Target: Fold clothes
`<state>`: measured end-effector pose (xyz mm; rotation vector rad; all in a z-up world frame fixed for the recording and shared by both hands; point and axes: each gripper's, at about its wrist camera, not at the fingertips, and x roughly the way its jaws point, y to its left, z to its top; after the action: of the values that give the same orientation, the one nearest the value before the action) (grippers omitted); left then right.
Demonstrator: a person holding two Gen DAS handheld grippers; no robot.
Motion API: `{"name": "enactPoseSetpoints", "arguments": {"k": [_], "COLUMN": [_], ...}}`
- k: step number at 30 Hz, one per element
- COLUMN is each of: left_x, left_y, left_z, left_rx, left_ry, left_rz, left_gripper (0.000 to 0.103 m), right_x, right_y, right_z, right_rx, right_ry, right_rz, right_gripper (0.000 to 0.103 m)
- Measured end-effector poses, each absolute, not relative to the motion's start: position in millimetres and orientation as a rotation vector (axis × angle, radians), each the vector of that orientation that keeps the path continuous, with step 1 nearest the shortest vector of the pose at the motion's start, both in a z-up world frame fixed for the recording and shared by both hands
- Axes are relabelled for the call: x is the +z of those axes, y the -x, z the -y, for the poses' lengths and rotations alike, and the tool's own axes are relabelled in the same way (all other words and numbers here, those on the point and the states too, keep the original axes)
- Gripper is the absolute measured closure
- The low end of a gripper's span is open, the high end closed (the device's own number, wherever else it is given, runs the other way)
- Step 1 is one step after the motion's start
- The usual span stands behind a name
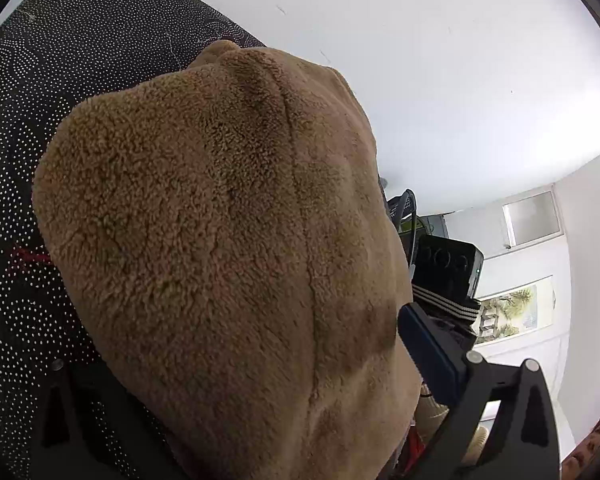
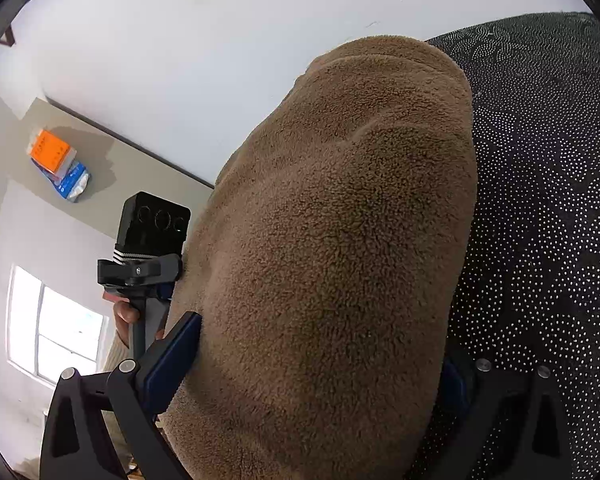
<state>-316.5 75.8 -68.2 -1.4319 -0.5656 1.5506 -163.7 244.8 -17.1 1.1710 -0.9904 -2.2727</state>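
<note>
Both the left hand-held gripper [image 1: 260,420] and right hand-held gripper [image 2: 320,400] clench the brown fleece garment [image 1: 228,248] raised toward the ceiling; thick pile could slip from either grasp.

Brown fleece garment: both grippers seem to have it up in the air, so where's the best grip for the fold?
Probably keep the present holds: the brown fleece garment sits bunched between each gripper's fingers, the left gripper and right gripper side by side. The fleece is thick and rounded there, so pinch the top edge, coming from below. The black dotted fabric hangs behind.
</note>
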Motion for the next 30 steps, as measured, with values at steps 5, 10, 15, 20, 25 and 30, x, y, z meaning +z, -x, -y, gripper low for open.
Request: {"name": "enactPoseSetpoints", "arguments": {"k": [5, 10, 15, 20, 25, 30], "left_x": [-68, -65, -63, -67, -58, -37], "left_y": [320, 319, 316, 317, 308, 289], "left_z": [-70, -65, -56, -47, -40, -44], "left_rx": [1.549, 1.579, 1.596, 1.609, 1.621, 1.6], "left_ry": [1.447, 1.426, 1.387, 1.4, 1.372, 1.344], "left_rz": [0.556, 0.522, 0.479, 0.524, 0.539, 0.519], "left_gripper": [0.0, 0.001, 0.001, 0.025, 0.036, 0.038], "right_x": [-18, -17, -20, -18, -6, 18], "right_y": [169, 175, 181, 174, 165, 140], "right_z": [-237, -229, -227, -221, -211, -208], "right_rx": [-2.268, -2.28, -2.286, -2.333, -2.376, -2.429], "right_ry": [-1.189, -1.202, -1.163, -1.114, -1.073, -1.026], "right_rz": [0.977, 1.001, 1.107, 1.099, 1.098, 1.08], "right_gripper": [0.0, 0.0, 0.022, 0.04, 0.044, 0.044]}}
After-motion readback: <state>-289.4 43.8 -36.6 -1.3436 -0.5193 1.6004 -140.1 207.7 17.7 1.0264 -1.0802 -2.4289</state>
